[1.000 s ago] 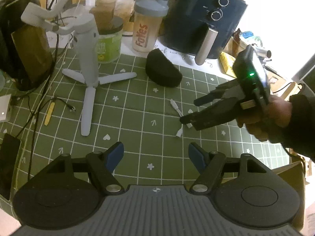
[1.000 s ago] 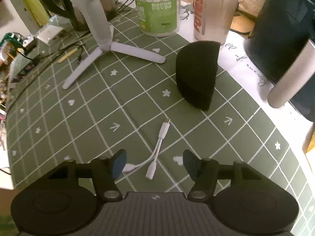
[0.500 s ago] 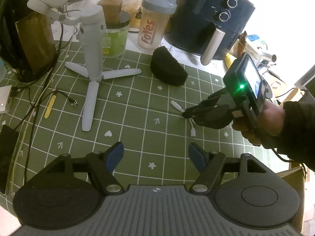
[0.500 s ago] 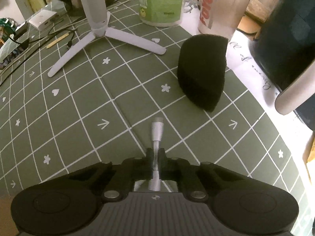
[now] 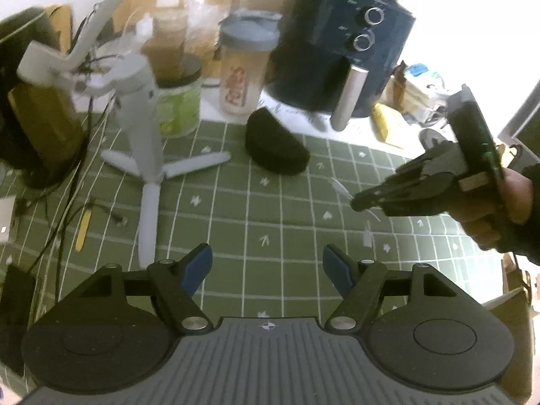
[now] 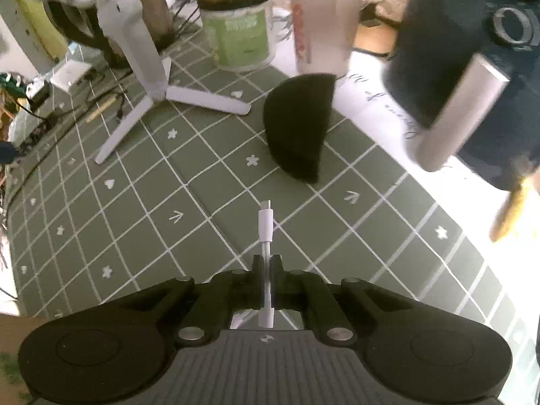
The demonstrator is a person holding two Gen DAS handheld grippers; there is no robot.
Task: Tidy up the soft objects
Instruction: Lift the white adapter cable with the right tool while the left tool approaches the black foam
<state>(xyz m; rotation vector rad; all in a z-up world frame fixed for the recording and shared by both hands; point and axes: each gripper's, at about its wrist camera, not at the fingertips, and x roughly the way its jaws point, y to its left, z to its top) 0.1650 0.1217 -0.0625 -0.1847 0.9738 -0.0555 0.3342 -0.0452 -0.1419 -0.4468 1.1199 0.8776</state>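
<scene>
Right gripper (image 6: 267, 270) clamping white adapter cable (image 6: 265, 222), left gripper (image 5: 267, 263) jaws apart

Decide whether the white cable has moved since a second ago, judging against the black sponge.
Yes. The cable, then flat on the mat, is now lifted in the right gripper, pointing at the sponge.

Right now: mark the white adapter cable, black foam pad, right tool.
white adapter cable (image 6: 265, 221), right wrist view, on the plug housing.
black foam pad (image 6: 297, 128), right wrist view, top face.
right tool (image 6: 267, 281), right wrist view, between fingertips.

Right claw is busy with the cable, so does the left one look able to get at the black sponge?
Probably yes: the left claw is open, and bare mat lies between it and the sponge; the tripod stands off to the side.
</scene>
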